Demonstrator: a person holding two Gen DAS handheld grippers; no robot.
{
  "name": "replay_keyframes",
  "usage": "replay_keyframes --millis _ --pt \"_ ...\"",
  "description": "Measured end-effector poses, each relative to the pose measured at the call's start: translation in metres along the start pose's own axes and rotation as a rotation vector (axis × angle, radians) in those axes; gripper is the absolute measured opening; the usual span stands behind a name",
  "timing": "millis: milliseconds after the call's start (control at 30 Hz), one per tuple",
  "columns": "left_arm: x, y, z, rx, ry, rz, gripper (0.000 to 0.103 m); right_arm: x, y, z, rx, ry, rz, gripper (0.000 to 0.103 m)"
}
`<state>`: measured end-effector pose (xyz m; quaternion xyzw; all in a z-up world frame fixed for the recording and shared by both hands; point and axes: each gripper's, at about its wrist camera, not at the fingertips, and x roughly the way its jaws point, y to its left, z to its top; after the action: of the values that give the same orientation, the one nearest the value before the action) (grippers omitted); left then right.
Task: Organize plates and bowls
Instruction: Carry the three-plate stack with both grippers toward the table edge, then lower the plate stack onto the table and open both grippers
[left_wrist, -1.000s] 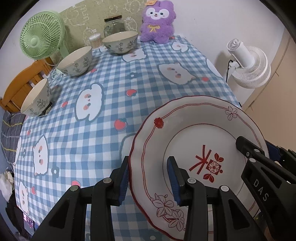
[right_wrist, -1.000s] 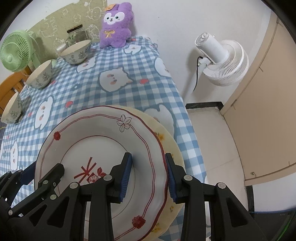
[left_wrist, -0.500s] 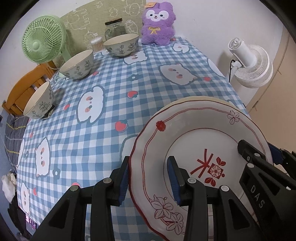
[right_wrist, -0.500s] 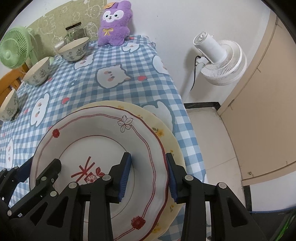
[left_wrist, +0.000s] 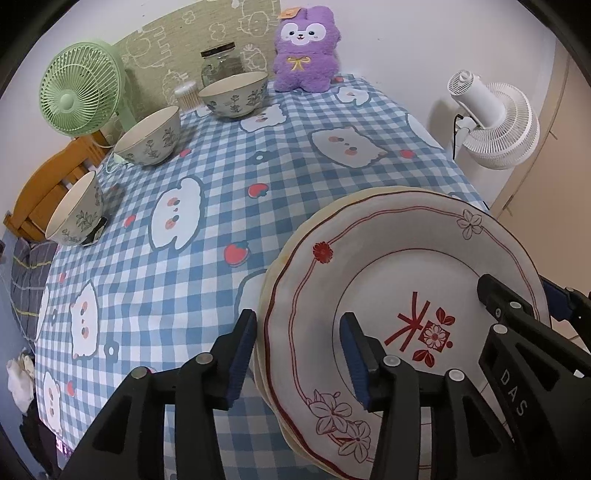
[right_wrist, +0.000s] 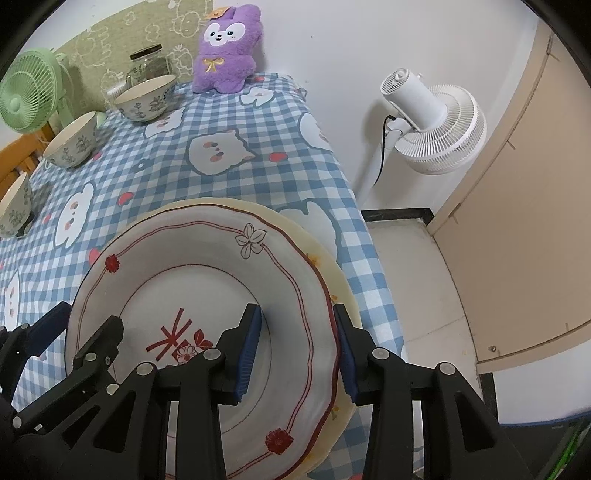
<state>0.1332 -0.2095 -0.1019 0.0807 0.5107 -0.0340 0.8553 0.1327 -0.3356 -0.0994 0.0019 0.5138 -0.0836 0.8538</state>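
We hold the left gripper and the right gripper at opposite edges of a red-trimmed plate, which now rests on a cream plate at the near right corner of the checked tablecloth. Both pairs of jaws have just been opening, and each straddles the plate's rim with the pads spread; the left pads show clear gaps to the rim, while the right outer pad stands so near the plate edges that we cannot tell whether it touches. By our reading the plates are dealt with: two plates counted, one stacked on the other, though from the left view the pile looks thick enough that a third could hide beneath, and we cannot tell. The bowls are what is left. We count three patterned bowls, well apart from the plates and from one another: a far bowl near the glass jar, a middle bowl, and a near bowl tipped on its side at the left edge. None is nested, so gathering them appears to be the remaining work. Also in view are one purple plush toy, one green fan and one white fan.
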Motion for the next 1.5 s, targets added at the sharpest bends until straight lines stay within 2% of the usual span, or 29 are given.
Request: replay_keyframes --millis 367,500,800,900,1000,1200,1267,1333,1500 --pt "0.002 -0.003 -0.001 -0.005 0.001 -0.01 0.056 -0.001 0.0 -0.001 -0.007 0.002 -0.004 0.045" --pt "0.003 -0.004 -0.001 -0.013 0.0 -0.019 0.06 0.0 -0.001 0.0 -0.012 0.008 0.004 0.049" --pt "0.003 -0.004 0.0 -0.024 0.005 -0.018 0.061 0.003 -0.001 0.004 -0.042 0.027 0.009 0.049" --pt "0.002 -0.001 0.003 -0.05 0.017 -0.025 0.061 0.004 -0.003 0.007 -0.048 0.04 0.039 0.049" --pt "0.001 0.003 0.005 -0.089 0.03 -0.047 0.061 0.004 -0.005 0.013 -0.05 0.06 0.075 0.051" --pt "-0.01 0.001 0.015 -0.104 0.011 -0.036 0.062 -0.002 -0.005 0.026 -0.087 0.057 0.103 0.051" --pt "-0.015 0.003 0.02 -0.118 0.008 -0.04 0.063 -0.007 -0.007 0.034 -0.092 0.055 0.118 0.054" --pt "-0.021 0.004 0.025 -0.13 -0.002 -0.031 0.063 -0.013 -0.01 0.043 -0.106 0.048 0.124 0.058" --pt "-0.041 0.006 0.041 -0.137 -0.05 0.006 0.068 -0.029 -0.012 0.066 -0.143 0.024 0.168 0.059"
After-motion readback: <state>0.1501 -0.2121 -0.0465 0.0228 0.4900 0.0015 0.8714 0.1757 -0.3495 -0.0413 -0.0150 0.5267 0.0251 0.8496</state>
